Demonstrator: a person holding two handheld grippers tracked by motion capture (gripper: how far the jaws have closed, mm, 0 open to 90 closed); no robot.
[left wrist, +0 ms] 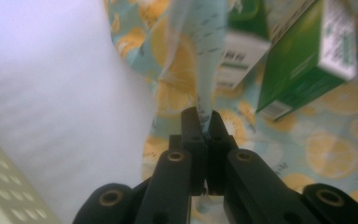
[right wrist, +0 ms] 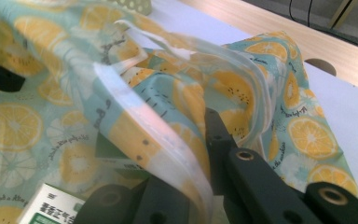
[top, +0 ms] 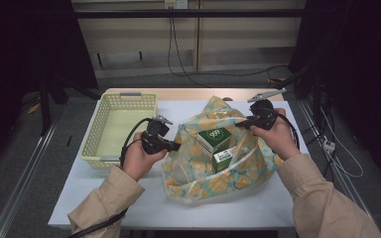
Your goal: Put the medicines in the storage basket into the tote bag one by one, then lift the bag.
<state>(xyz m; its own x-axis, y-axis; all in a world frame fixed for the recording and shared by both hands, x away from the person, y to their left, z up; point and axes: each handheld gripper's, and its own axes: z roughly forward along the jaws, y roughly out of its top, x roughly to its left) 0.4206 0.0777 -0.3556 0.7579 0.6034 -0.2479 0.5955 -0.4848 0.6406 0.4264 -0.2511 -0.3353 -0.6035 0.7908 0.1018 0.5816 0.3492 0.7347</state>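
Sleeves of pale cloth come in from the near edge of the high view, each hand carrying a gripper toward a plastic bag [top: 218,163] printed with orange slices, which lies on the white bench [top: 258,206] just right of a yellow basket [top: 116,126]. Left gripper [top: 177,146] is closed on the bag's left rim; in its own view the two black jaws stand nearly together with a thin strip of the printed film [left wrist: 204,93] pinched between them and drawn taut upward. Right gripper [top: 242,124] is likewise clamped, on the far right rim: in its view the clear-edged film [right wrist: 158,140] folds over and between the jaws, hiding the left one.

Held at two opposite points and pulled apart, the rim seems meant to stay spread so the mouth gapes toward the person. Inside lie two boxes, a green-and-white box [top: 214,138] standing uppermost and a smaller box [top: 225,157] just below it, touching or nearly so. Both rest on the lower wall of the bag, clear of either grip, which probably leaves them free to be slid or tipped out. With the basket standing beside the left hand, it looks like the place intended for them, though neither box has left the bag yet
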